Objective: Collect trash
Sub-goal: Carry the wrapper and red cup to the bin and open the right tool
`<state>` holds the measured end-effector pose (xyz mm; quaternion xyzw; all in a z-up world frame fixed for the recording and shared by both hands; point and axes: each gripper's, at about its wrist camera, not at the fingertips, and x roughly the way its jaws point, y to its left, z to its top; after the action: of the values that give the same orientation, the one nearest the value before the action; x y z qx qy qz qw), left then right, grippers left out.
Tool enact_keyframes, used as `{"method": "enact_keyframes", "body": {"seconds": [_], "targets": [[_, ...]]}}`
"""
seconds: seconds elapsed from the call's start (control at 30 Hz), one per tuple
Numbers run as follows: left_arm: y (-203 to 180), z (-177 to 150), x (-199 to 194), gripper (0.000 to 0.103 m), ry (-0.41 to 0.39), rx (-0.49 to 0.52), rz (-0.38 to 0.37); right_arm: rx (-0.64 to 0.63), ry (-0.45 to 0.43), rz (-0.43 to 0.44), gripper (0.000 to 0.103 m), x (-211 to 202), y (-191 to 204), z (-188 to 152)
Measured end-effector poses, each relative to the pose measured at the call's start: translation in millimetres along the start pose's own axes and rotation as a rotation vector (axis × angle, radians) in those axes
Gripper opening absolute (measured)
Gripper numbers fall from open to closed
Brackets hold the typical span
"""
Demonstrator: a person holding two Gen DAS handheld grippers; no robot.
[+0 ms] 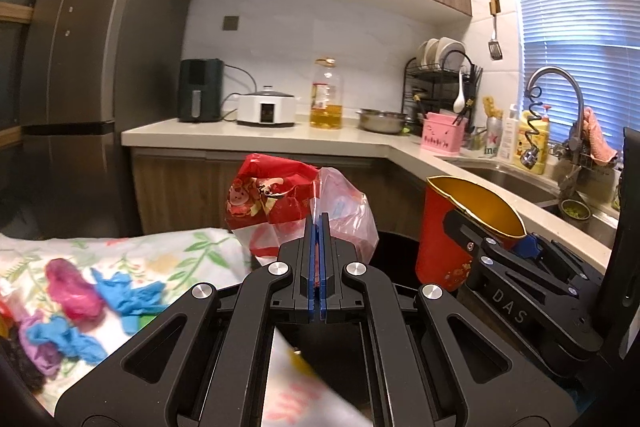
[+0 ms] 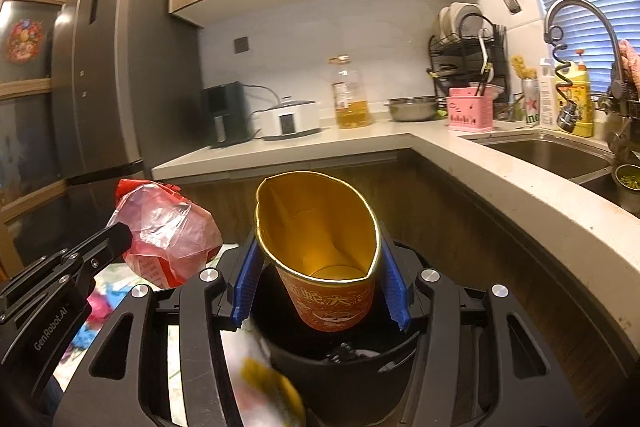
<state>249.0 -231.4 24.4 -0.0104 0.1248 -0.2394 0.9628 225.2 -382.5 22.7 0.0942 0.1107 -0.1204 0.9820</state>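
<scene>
Nearly level, the left gripper pinches a crinkly plastic bag while the right gripper clamps a squashed red paper cup above a black bin.

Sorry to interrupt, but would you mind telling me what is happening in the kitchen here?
A person is collecting trash with two handheld grippers. The left gripper is shut on a crumpled plastic bag. The right gripper squeezes a red paper cup, held above a black bin. More scraps, including blue gloves, lie on the floral cloth.
</scene>
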Motion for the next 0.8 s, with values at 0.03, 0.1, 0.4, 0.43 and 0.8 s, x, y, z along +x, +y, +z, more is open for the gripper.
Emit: {"method": "enact_keyframes", "body": {"seconds": [0.03,0.1,0.4,0.43,0.8], "targets": [[-1.6,0.0,5.3,0.0,0.004,-0.003,-0.006,0.007,-0.001,-0.005,0.052,3.6,-4.3,2.3],[-3.7,-0.4,14.6,0.0,0.01,-0.009,-0.017,0.017,-0.007,-0.008,0.052,6.6,-8.8,2.4],[-10.0,-5.0,47.6,0.0,0.039,-0.01,-0.043,0.008,-0.014,-0.02,0.053,24.0,-19.0,1.2],[-9.8,-5.9,50.9,0.0,0.043,-0.006,-0.045,0.008,-0.014,-0.02,0.053,25.6,-19.5,1.2],[-13.9,-11.9,77.0,0.0,0.076,-0.01,-0.062,0.009,0.001,-0.02,0.054,41.8,-27.2,-3.9]]}}
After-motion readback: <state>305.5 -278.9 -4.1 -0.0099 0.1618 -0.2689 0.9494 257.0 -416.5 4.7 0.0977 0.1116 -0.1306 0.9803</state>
